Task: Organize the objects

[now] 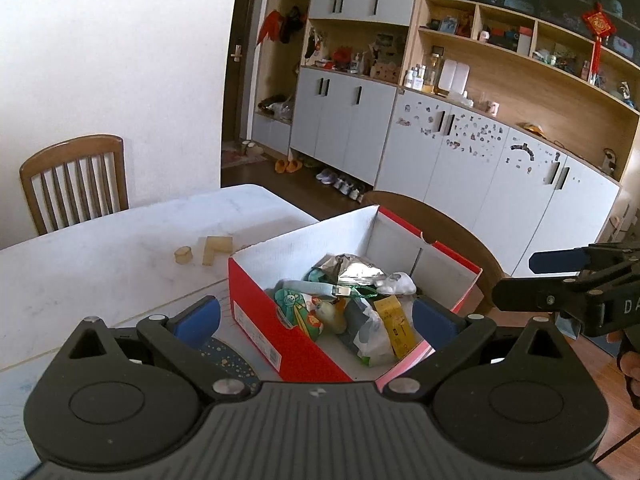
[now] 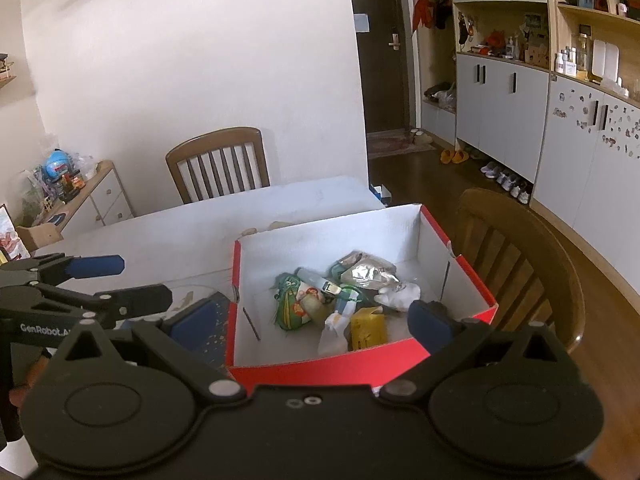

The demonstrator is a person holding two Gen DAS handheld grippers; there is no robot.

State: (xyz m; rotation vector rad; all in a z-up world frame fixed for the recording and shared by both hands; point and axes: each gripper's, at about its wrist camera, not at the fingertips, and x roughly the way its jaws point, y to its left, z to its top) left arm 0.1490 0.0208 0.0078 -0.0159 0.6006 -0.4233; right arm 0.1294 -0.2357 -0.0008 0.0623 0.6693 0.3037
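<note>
Hovering over the box (image 1: 304,344), both grippers sit spread wide and empty. The left gripper (image 1: 316,318) fills the bottom of its own view, blue fingers (image 1: 198,316) far apart either side of the red wall. The right gripper (image 2: 312,318) does the same in its view, and it also shows at the right edge of the left frame, jaws parted, nothing between them.

Inside the box, centre of both frames, lies a small heap: a green pouch (image 2: 290,306), a foil packet (image 2: 366,272), a yellow sachet (image 2: 368,328), a white lump (image 2: 400,296). All packed close, touching one another.

Out on the white surface (image 1: 100,248), centre-left in the left view, two pale blocks remain: a round block (image 1: 183,256) and an L-shaped block (image 1: 216,249), just beside each other, near the box's far corner.

My read: those blocks go in next. The left gripper looks better placed for it. Take one block at a time; the round one stands clear enough to approach from above. Close squarely on flat or opposite faces so it cannot squirt out. Mind the box wall on the way over, lift clear of the rim, then release low above a bare patch of the floor rather than on top of the heap.
</note>
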